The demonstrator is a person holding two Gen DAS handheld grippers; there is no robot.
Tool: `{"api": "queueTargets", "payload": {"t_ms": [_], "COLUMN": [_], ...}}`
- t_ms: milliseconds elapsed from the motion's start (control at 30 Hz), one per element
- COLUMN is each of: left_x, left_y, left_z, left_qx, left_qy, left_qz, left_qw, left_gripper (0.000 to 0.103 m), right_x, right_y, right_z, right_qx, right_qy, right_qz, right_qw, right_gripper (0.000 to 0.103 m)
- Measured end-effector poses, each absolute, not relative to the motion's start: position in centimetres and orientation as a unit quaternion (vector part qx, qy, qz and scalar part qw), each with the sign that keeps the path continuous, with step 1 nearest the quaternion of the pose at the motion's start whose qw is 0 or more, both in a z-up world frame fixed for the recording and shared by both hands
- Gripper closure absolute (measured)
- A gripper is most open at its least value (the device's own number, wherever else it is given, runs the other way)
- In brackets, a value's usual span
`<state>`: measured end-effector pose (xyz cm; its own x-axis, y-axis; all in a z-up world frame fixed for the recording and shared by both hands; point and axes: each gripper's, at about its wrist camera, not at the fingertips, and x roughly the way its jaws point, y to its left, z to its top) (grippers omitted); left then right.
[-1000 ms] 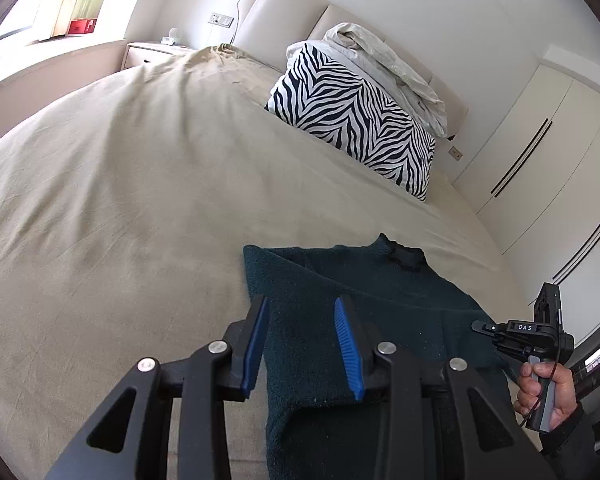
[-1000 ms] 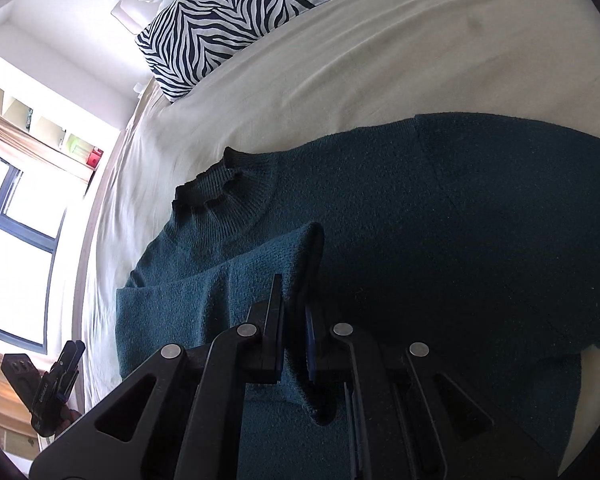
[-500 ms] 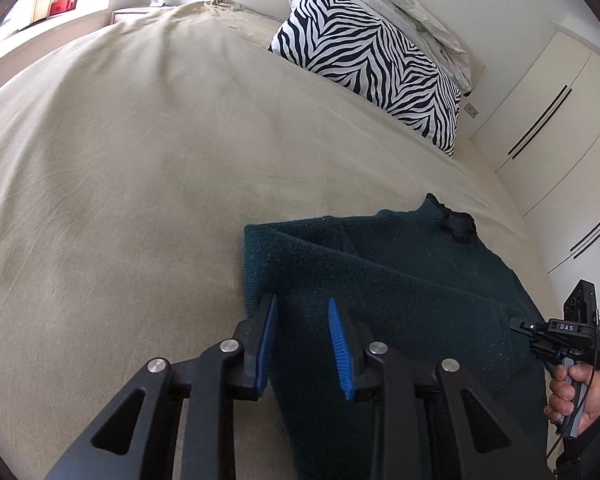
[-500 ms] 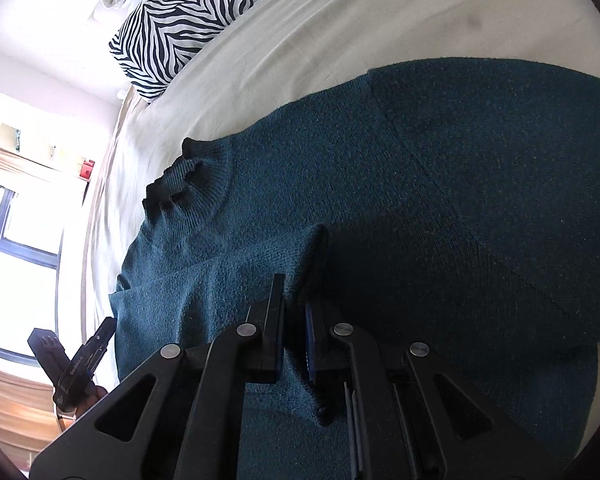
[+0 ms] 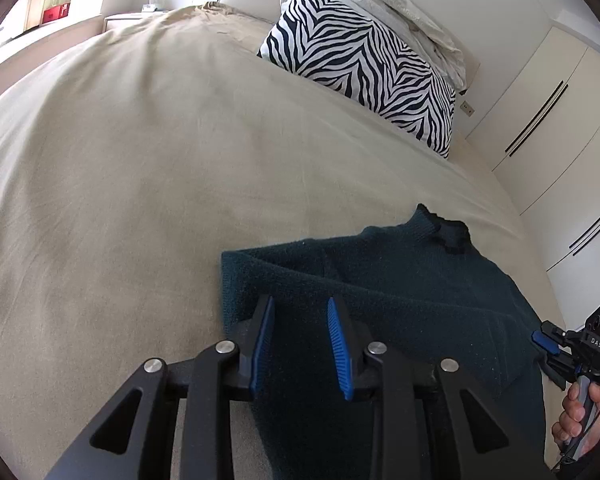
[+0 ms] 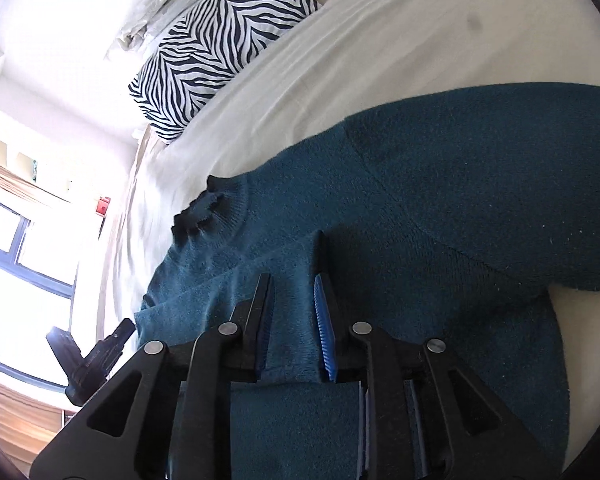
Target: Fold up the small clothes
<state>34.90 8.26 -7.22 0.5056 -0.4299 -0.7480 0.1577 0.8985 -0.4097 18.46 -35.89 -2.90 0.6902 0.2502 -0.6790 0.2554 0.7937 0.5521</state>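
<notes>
A dark teal knit sweater lies flat on the beige bed, collar pointing toward the pillows. My left gripper hovers low over the sweater's folded left edge. Its jaws are opening, and the fabric lies under and between the blue pads without being pinched. My right gripper is over the sleeve folded across the chest. Its jaws are opening too, with the sleeve end lying loose between them. In the left wrist view the right gripper shows at the far right, held by a hand.
A zebra-print pillow and a rumpled white duvet sit at the head of the bed. Cream wardrobe doors stand on the right side, a window on the other. Bare sheet stretches left of the sweater.
The right gripper's jaws, shut on the folded sleeve before, now stand apart and the sleeve lies down. The left gripper moved forward and lower onto the sweater's left edge.
</notes>
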Motion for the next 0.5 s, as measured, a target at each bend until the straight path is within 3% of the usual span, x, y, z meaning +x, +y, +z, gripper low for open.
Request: {"api": "queueTargets", "payload": {"t_ms": [67,100,267,500], "left_x": [34.4,34.0,30.3,26.2], "left_y": [8.3,8.4,7.1,7.0], "left_z": [-7.7,-7.6,-6.4,-6.9], "left_qx": [-0.146,-0.148,-0.099,-0.07], "left_qy": [0.454,0.453,0.442,0.438], "left_qz": [-0.172,-0.171,-0.186,-0.19], "left_qw": [0.862,0.862,0.872,0.876], "left_gripper": [0.074,0.074,0.071,0.07], "right_x": [19.2,19.5,21.2,18.8], "right_y": [-34.4,-33.9,-33.3,-36.6], "right_z": [-3.0,-3.3,-7.8,-7.4], "right_qx": [0.331,0.335,0.363,0.406], "right_qy": [0.395,0.395,0.432,0.388], "right_qz": [0.041,0.056,0.066,0.062], "right_qw": [0.856,0.853,0.823,0.825], "right_gripper": [0.043,0.041,0.045,0.049]}}
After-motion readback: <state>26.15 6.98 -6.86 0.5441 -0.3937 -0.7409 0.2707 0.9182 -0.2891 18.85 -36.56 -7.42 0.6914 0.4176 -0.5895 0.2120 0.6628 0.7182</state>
